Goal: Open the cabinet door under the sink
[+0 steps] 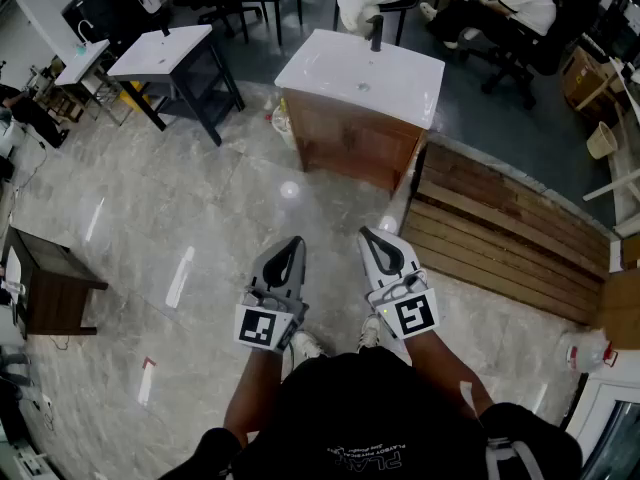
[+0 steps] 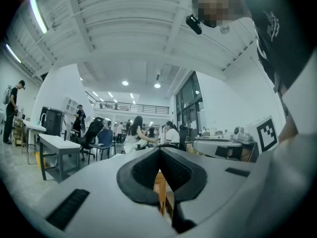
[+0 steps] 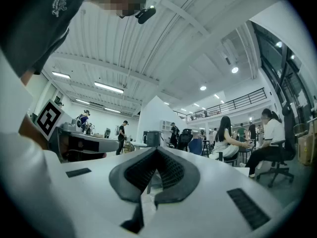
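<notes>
The sink cabinet (image 1: pixel 352 144) stands on the floor well ahead of me, brown wood under a white basin top (image 1: pixel 362 74) with a dark faucet (image 1: pixel 376 32). Its wooden front looks closed. Both grippers are held low near my body, pointing toward it and far short of it. My left gripper (image 1: pixel 293 240) is shut with nothing in it. So is my right gripper (image 1: pixel 367 234). In the left gripper view the jaws (image 2: pixel 159 150) meet, and a strip of the wooden cabinet (image 2: pixel 160 188) shows in the gap below the tips. In the right gripper view the jaws (image 3: pixel 157 150) are also closed and empty.
A dark-framed table with a white top (image 1: pixel 166 52) stands at the back left. Wooden planks (image 1: pixel 500 233) lie on the floor right of the cabinet. A small dark side table (image 1: pixel 52 284) is at the left. Seated people (image 1: pixel 520 8) are behind the cabinet. A white bottle (image 1: pixel 586 352) lies at the right.
</notes>
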